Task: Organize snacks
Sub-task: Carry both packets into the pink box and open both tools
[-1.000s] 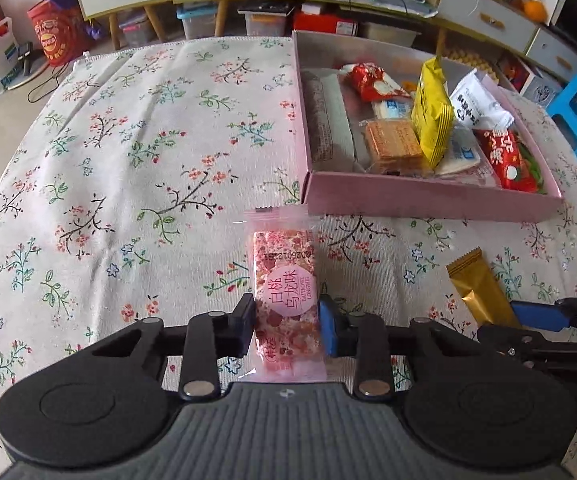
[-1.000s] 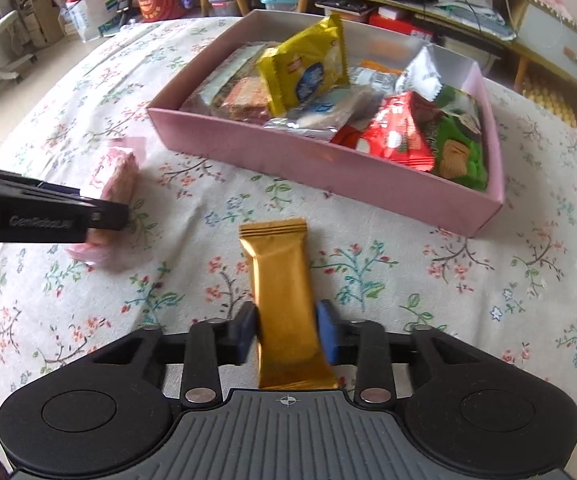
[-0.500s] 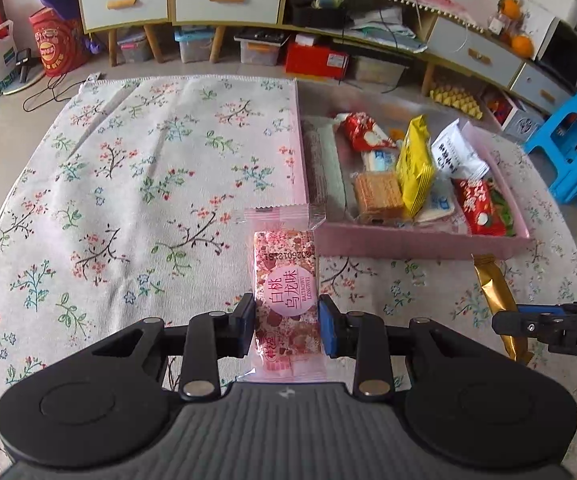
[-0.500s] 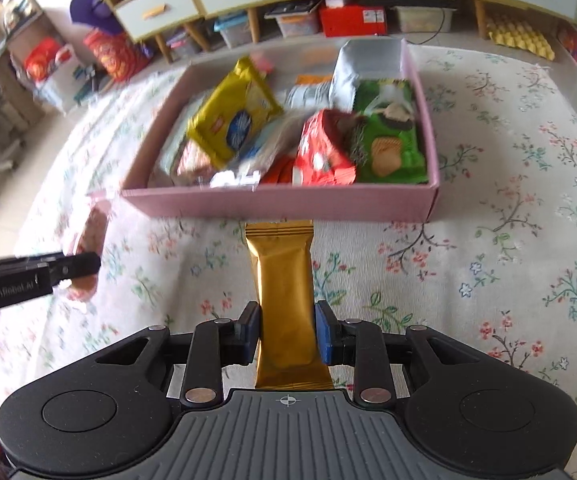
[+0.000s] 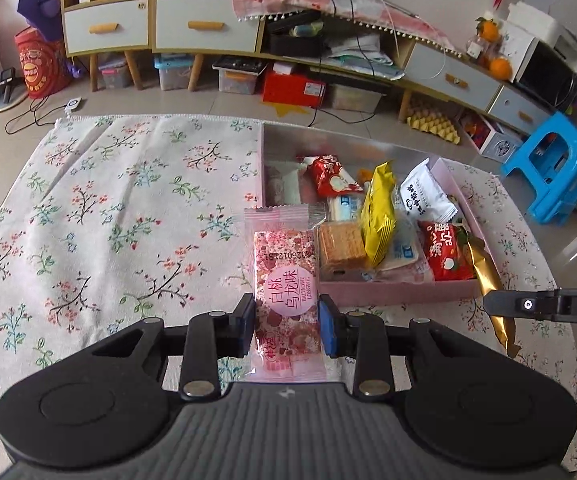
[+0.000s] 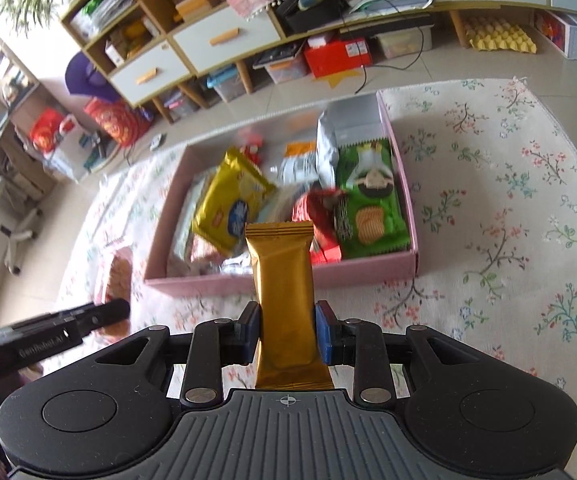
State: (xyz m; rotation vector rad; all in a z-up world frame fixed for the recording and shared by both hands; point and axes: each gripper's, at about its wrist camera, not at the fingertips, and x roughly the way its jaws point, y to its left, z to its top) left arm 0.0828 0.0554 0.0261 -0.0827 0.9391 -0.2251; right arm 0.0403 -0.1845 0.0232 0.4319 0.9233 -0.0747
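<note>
The floral cloth [image 5: 108, 220] is carrying the pink box [image 6: 280, 282], which is lying ahead of both grippers with its near wall facing them and snacks already piled inside. The left gripper [image 5: 286, 316] is clamping a pink pack [image 5: 286, 280] at its middle, long axis pointing forward, far end reaching over the box's near left corner. The right gripper [image 6: 286, 326] is pinching a gold bar [image 6: 282, 300] the same way, its far end overlapping the near wall around mid-width. Both look to be held off the cloth, so my guess is a forward carry over the wall, with the right one better centred. The box's left half is blurring in the right view, the free floor space is hard to judge, and each pack's rear end is hiding behind its gripper body.
</note>
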